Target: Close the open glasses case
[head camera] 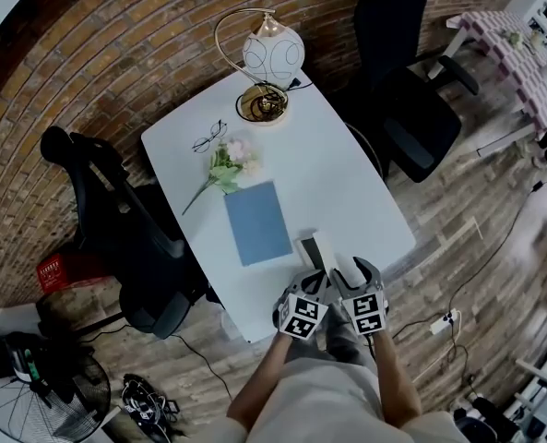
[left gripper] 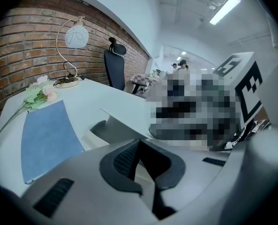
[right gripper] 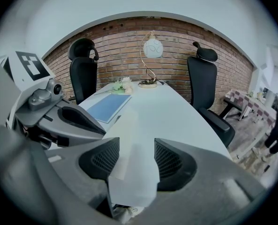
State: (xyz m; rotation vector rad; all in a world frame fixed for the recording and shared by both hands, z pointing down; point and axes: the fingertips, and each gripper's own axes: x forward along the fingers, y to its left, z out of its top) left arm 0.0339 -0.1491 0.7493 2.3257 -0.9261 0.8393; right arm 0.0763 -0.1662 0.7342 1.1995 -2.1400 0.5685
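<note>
Right claw (right gripper: 133, 162) clamps the glasses case (right gripper: 135, 184) lid; left claw (left gripper: 143, 159) unclear.

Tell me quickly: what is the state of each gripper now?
Left gripper: closed, empty.
Right gripper: closed on the lid.

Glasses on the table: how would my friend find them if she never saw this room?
Find the white table beside the brick wall. At its far end stands a lamp with a round white shade; the glasses lie a little nearer, by the table's left edge, just beyond the pink flowers. They are the only thin, dark wire shape there.
</note>
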